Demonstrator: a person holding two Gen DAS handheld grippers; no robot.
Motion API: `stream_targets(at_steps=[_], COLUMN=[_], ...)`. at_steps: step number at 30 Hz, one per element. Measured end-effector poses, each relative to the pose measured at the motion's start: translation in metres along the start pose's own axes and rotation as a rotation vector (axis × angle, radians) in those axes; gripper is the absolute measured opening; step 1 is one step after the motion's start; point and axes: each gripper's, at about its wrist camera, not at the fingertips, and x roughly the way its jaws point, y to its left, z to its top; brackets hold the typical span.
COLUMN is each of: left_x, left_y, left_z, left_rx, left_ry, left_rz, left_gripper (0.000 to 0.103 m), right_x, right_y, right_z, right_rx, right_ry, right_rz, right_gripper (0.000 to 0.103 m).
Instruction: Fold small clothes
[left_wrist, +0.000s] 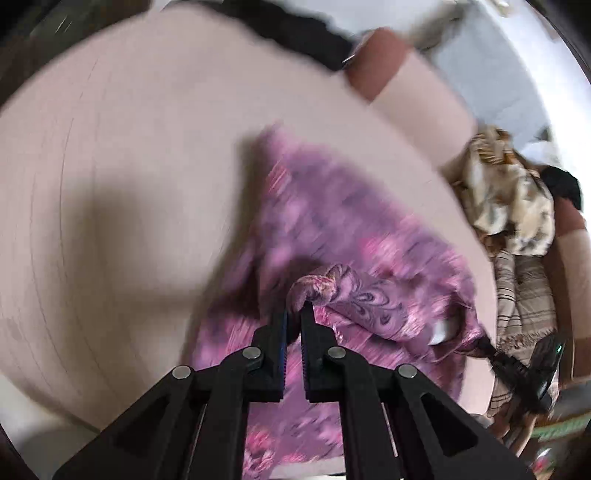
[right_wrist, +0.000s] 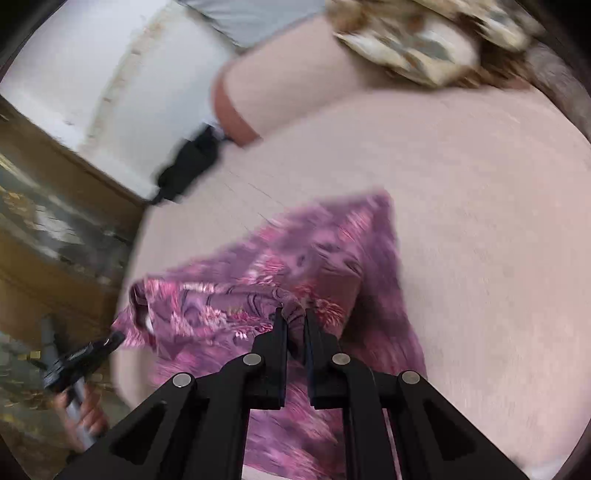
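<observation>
A small purple and pink patterned garment (left_wrist: 332, 229) lies partly on a pale pink cushioned surface (left_wrist: 129, 155), blurred by motion. My left gripper (left_wrist: 295, 310) is shut on a bunched edge of it. In the right wrist view the same garment (right_wrist: 314, 254) stretches away, and my right gripper (right_wrist: 293, 314) is shut on another bunched edge. The stretch of cloth between the two grips is lifted. The other gripper (right_wrist: 79, 360) shows at the lower left of the right wrist view, with a hand (right_wrist: 86, 417) on its handle.
A pile of beige and brown patterned clothes (left_wrist: 513, 206) lies at the right of the surface, also seen as a beige heap (right_wrist: 424, 40). A black item (right_wrist: 188, 162) sits at the cushion's far edge beside a white wall (right_wrist: 122, 85). A wooden floor (right_wrist: 44, 236) lies to the left.
</observation>
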Motion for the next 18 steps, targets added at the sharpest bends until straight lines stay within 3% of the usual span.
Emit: stream_targets(at_steps=[2, 4, 5, 6, 7, 8, 9, 12, 15, 17, 18], left_x=[0.001, -0.015, -0.027, -0.033, -0.041, -0.046, -0.049, -0.041, -0.023, -0.012, -0.003], left_y=[0.005, 0.004, 0.003, 0.002, 0.004, 0.006, 0.008, 0.015, 0.017, 0.017, 0.018], left_z=[-0.015, -0.023, -0.030, -0.034, -0.038, -0.043, -0.046, -0.045, -0.030, -0.015, -0.001], left_rx=[-0.012, -0.013, -0.006, -0.005, -0.019, -0.038, -0.057, -0.156, -0.269, -0.330, -0.373], left_ry=[0.020, -0.025, -0.047, -0.058, -0.070, -0.070, -0.063, 0.001, 0.057, 0.081, 0.099], left_rz=[0.042, 0.011, -0.002, -0.011, -0.025, -0.036, -0.052, -0.121, -0.197, -0.197, -0.145], left_gripper=[0.009, 0.018, 0.030, 0.045, 0.051, 0.056, 0.059, 0.067, 0.067, 0.068, 0.070], right_x=[0.022, 0.015, 0.001, -0.011, -0.023, -0.037, -0.044, -0.050, -0.034, -0.019, -0.009], right_y=[-0.020, -0.026, -0.026, -0.024, -0.023, -0.023, -0.024, -0.038, -0.044, -0.055, -0.054], right_z=[-0.025, -0.028, -0.027, -0.026, -0.028, -0.034, -0.041, -0.058, -0.057, -0.052, -0.039], right_rx=[0.077, 0.118, 0.123, 0.110, 0.095, 0.087, 0.101, 0.181, 0.264, 0.383, 0.425], right_ry=[0.055, 0.053, 0.011, -0.024, -0.056, -0.100, -0.118, -0.100, -0.045, 0.004, 0.017], right_rz=[-0.038, -0.009, 0.035, 0.057, 0.068, 0.087, 0.115, 0.252, 0.295, 0.328, 0.327], right_gripper=[0.009, 0.014, 0.018, 0.031, 0.042, 0.066, 0.078, 0.078, 0.078, 0.078, 0.078])
